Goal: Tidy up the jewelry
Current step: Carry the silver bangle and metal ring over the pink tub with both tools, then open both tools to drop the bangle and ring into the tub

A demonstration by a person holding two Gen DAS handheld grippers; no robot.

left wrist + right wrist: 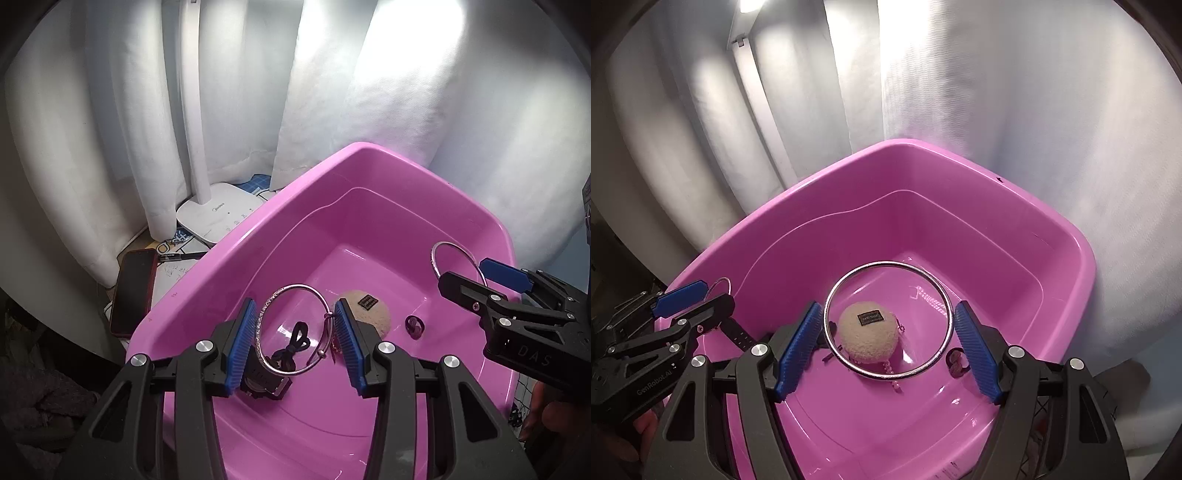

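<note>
Over a pink tub (251,236) my left gripper (295,317) is shut on a thin bangle (295,285) with a textured section, its blue pads pressing on both sides. My right gripper (889,314) is shut on a larger plain silver bangle (886,263), also over the pink tub (775,206). In the left wrist view the right gripper (476,275) stands at the right with the silver bangle (448,243). The left gripper (701,295) shows at the left of the right wrist view. On the tub floor lie a beige felt ball (868,336), a black cord (295,339) and a black watch (266,387).
A small purple piece (413,325) and a pale chain (932,299) also lie in the tub. Left of the tub stand a white lamp base (218,218), a red phone (133,291) and a pen (181,256). White curtains hang close behind.
</note>
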